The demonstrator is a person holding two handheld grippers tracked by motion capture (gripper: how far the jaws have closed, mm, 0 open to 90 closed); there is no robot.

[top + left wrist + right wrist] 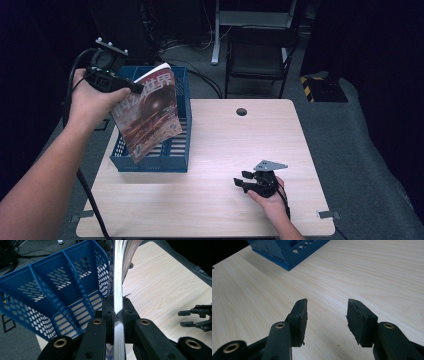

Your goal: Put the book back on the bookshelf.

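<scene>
**Dropping the magazine into the rack without bending it**

Right tool [243,181] sits nearest, resting low on the tabletop [220,200] with its jaws standing apart and nothing between them. It's well clear of the action, so I'd leave it parked there.

Left tool [134,88] is up in the air, clamped tight on the top edge of the magazine [150,112], which hangs tilted over the front of the blue rack [150,162]. Left gripper view has the pages pinched edge-on between the pads, right beside a divider wall.

My take on doing this bit well: square the magazine with the slots first, get the bottom corner inside one compartment, then lower slowly. It's floppy, so coming in tilted could catch it on a divider and buckle it. Don't let go until the bottom edge rests on the floor of the rack.
</scene>
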